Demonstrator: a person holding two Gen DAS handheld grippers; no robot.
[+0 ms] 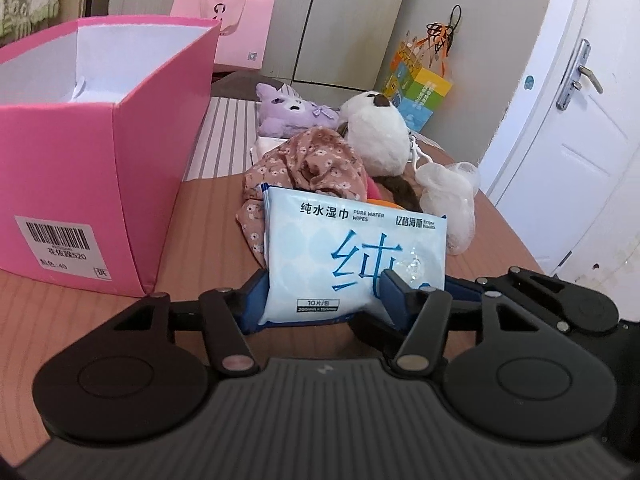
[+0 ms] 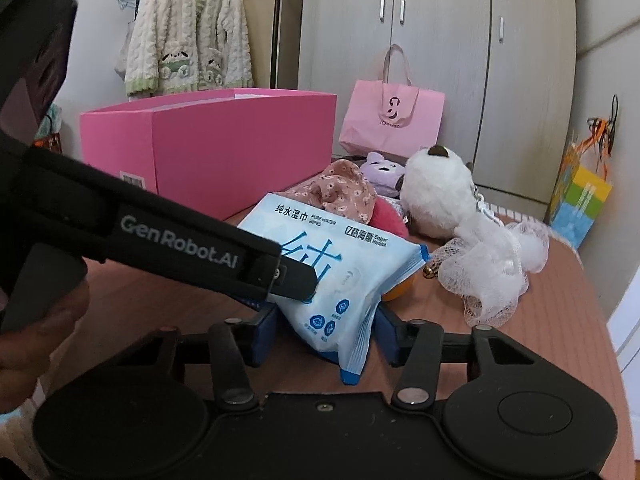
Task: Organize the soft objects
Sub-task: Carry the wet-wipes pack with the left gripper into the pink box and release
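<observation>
We have the wipes pack (image 1: 354, 256) between both claws at once. Left claw (image 1: 326, 294) is clamped on the pack's lower end, blue fingers (image 1: 256, 296) pressing its two sides. In the right wrist view the right claw (image 2: 326, 330) has the pack's near corner sitting between its fingers (image 2: 264, 334); the pads look close to the wrapper but we cannot tell if they actually squeeze it. The left tool's black arm (image 2: 160, 248) crosses that view from the left and ends on the pack.

The pack stands lifted off the brown worktop (image 1: 100, 320), long axis running up and away from the left claw, printed face toward its camera. From the right claw it tilts up and to the left.

Just behind the pack: floral cloth (image 1: 308, 164), then a white mesh puff (image 1: 448, 196) to the right, a white plush (image 1: 376, 132), and a purple plush (image 1: 288, 112) farthest back. All of them are bunched and touching.

The pink box (image 1: 104, 200) stands open to the left of the left claw, near the pile, its inside looking empty. We judge the left hand is the nearer one to the box, so the coming move is likely a carry leftward and up over the rim, with the right claw letting go first if it is gripping. The slick wrapper may slip.

A pink bag (image 2: 394, 120) and wardrobe (image 2: 440, 40) stand behind.
</observation>
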